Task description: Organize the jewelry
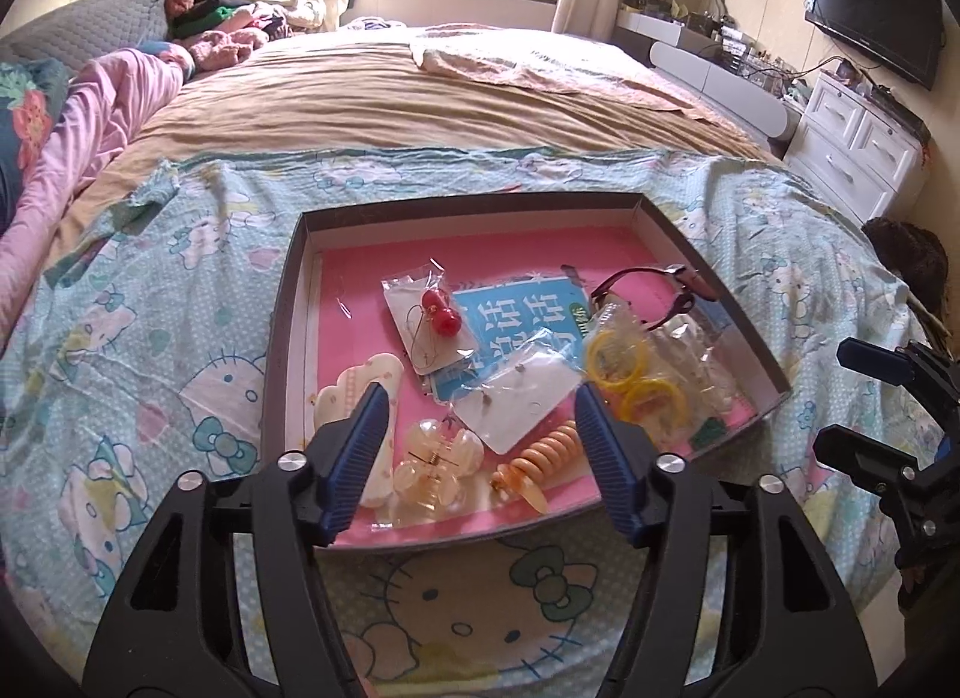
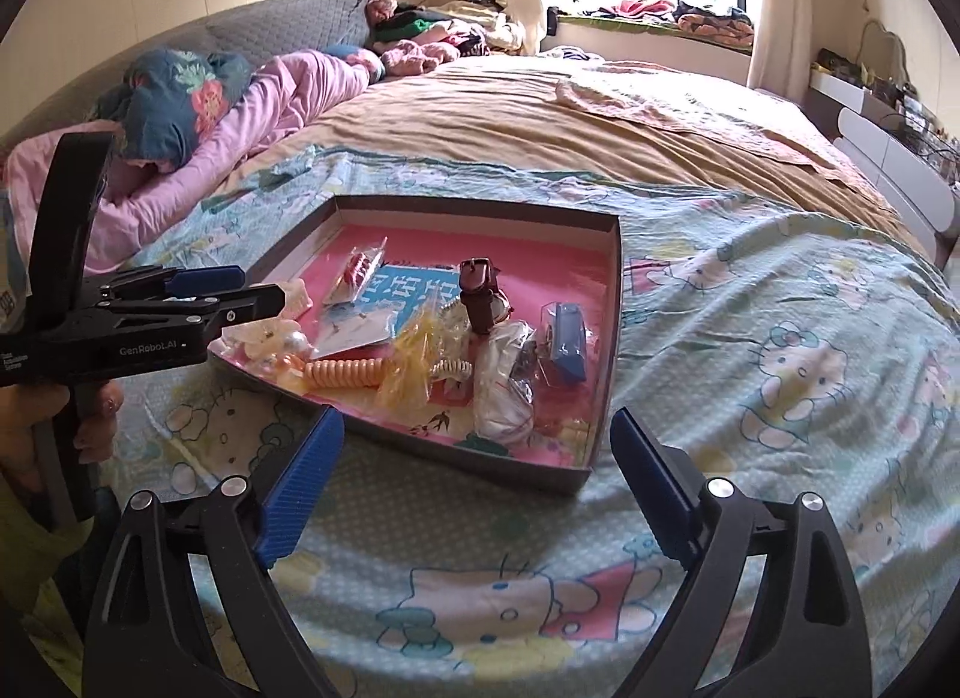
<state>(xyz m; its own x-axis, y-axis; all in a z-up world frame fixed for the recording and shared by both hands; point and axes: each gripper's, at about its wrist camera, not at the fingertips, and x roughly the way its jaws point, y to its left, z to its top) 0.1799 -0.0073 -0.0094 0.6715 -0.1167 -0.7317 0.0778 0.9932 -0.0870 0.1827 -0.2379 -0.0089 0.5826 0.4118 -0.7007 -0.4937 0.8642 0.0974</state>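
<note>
A shallow dark box with a pink floor lies on the bed and holds jewelry: bagged red earrings, a clear butterfly hair claw, an orange spiral hair tie, yellow bangles, a brown watch and a blue box. My left gripper is open and empty, hovering over the box's near edge. It also shows in the right wrist view. My right gripper is open and empty, low in front of the box's near corner.
The box rests on a Hello Kitty sheet over a tan bedspread. Pink bedding and pillows lie at the left. White drawers and a wall TV stand at the right.
</note>
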